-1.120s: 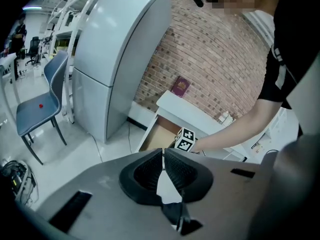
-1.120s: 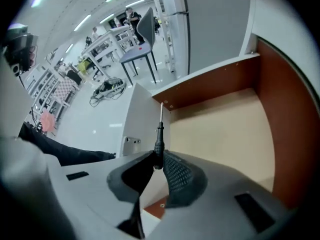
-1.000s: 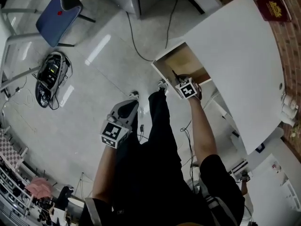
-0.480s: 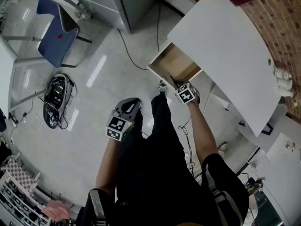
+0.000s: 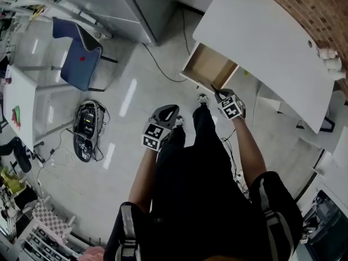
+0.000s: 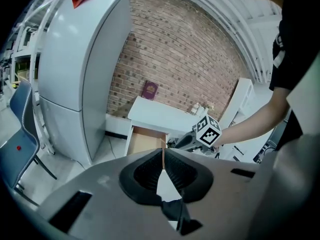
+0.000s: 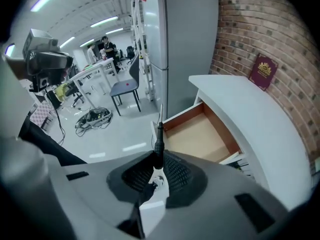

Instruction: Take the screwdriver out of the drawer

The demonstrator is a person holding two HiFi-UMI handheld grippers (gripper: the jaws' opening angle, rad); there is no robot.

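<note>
The left gripper (image 5: 172,111) hangs above the floor (image 5: 128,58), its fingers pressed together with nothing between them. At its three o'clock, the right gripper (image 5: 220,95) has its fingers clamped on the screwdriver (image 7: 159,134). The shaft points to eleven o'clock, at the front edge of the open drawer (image 5: 209,67) in the white desk (image 5: 272,42).

Maroon book (image 7: 263,71) on white desk (image 7: 235,101)
</note>
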